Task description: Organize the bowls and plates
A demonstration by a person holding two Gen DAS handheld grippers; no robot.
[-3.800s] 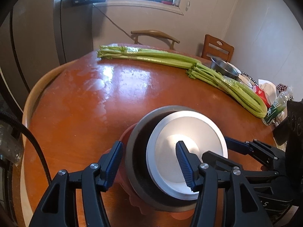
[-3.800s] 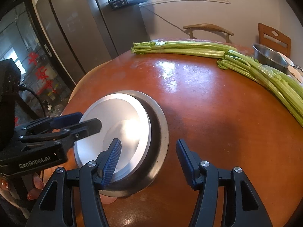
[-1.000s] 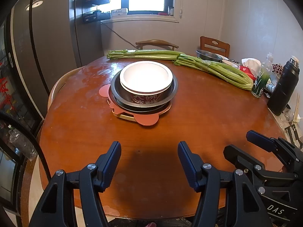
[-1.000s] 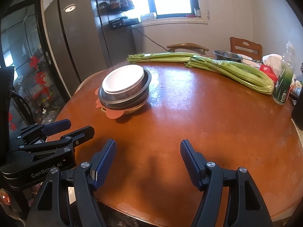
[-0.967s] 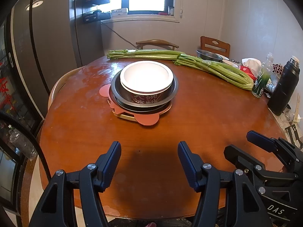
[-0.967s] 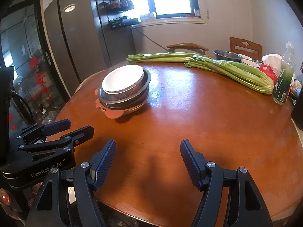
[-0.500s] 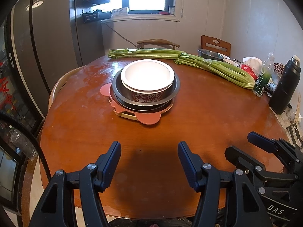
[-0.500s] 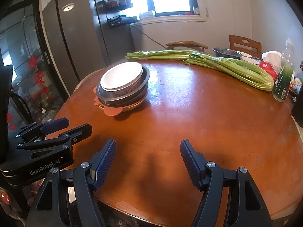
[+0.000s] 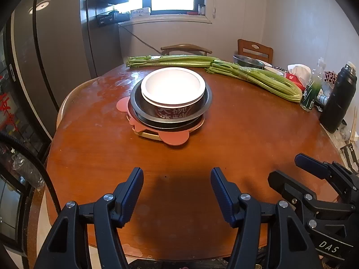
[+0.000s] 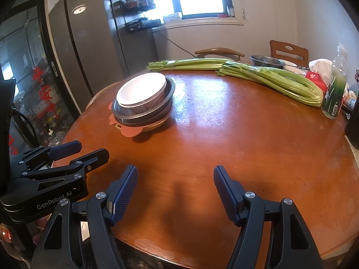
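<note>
A stack of dishes stands on the round wooden table [image 9: 246, 134]. On top is a white bowl with a dark patterned side [image 9: 172, 87], inside a grey metal bowl [image 9: 202, 109], on a pink plate with ear-shaped tabs [image 9: 175, 137]. The stack also shows in the right wrist view [image 10: 143, 103]. My left gripper [image 9: 177, 186] is open and empty over the near table edge, well short of the stack. My right gripper [image 10: 175, 186] is open and empty, also near the front edge, to the right of the left one.
Celery bunches [image 9: 253, 76] lie across the far side of the table. A steel bowl [image 9: 246, 59] sits at the far right. A green bottle [image 10: 334, 92], a black flask [image 9: 338, 98] and a tissue pack [image 9: 296, 74] stand along the right edge. Chairs stand behind the table.
Both grippers let go of the bowls and drew back to the near table edge. Over the last second the view has barely shifted.
</note>
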